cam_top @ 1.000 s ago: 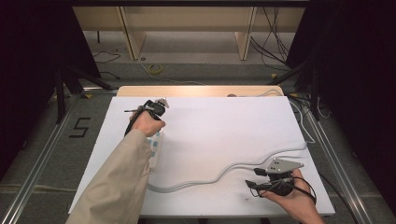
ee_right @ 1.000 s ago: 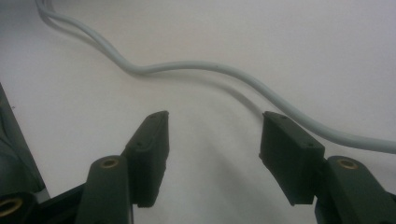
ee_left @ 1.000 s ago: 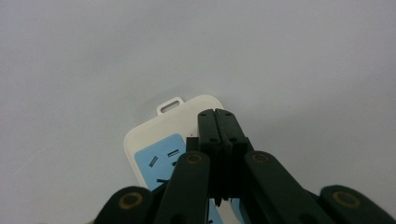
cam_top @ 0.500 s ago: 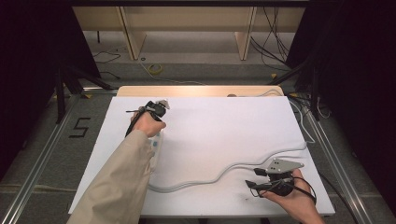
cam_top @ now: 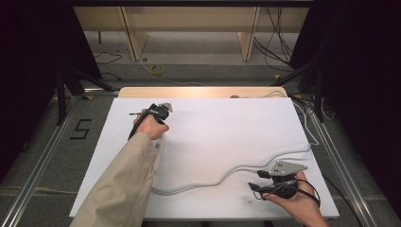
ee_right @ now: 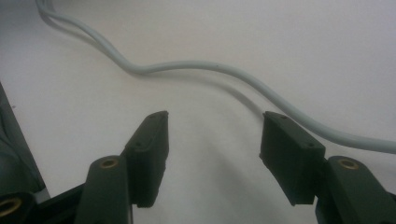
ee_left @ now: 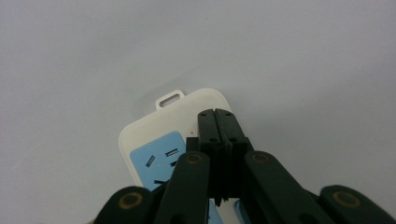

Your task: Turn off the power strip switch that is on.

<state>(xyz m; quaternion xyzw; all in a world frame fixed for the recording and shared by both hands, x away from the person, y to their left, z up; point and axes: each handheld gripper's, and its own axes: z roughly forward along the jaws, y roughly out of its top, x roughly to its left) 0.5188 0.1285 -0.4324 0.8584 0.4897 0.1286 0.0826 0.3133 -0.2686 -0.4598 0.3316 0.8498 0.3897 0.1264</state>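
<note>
power strip (ee_left: 163, 140) on table (cam_top: 227, 127) left | cable (cam_top: 265, 163) trails right

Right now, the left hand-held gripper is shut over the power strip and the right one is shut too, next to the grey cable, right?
Not quite. The right hand-held gripper is open, its jaws wide apart, as the right gripper view shows. The left hand-held gripper is shut over the power strip, and the grey cable does lie close by.

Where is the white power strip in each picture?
High view: power strip lies left of centre, beside the sleeve.
Left gripper view: its end with the blue socket sits low at centre, under the shut hand-held gripper.
Right gripper view: its grey cord.
Shared landmark: white table.
</note>
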